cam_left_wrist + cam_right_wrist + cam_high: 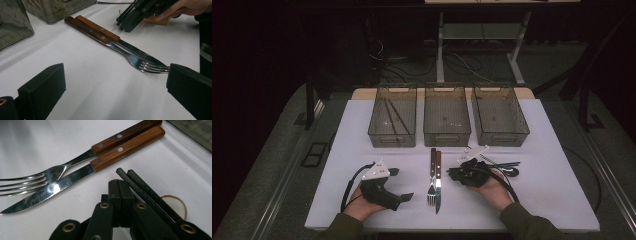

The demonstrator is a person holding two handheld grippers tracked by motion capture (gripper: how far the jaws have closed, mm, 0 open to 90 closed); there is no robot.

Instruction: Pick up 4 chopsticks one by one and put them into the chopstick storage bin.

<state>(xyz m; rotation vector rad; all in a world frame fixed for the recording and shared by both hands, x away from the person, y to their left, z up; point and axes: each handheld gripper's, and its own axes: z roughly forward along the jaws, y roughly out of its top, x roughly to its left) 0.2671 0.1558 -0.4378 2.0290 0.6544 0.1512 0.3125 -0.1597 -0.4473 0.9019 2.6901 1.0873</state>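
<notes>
My left gripper rests on the white table with its black jaws spread wide and nothing between them, the tines of the wooden-handled steel fork lying just ahead of its far jaw. My right gripper has its jaws pressed flat together, empty, just beside the wooden-handled steel knife. Fork and knife lie side by side, touching, between my two grippers and in front of the middle one of three smoky clear plastic bins.

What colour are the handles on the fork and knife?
Brown wood with small metal rivets, clearest in the right gripper view: fork, knife.
</notes>
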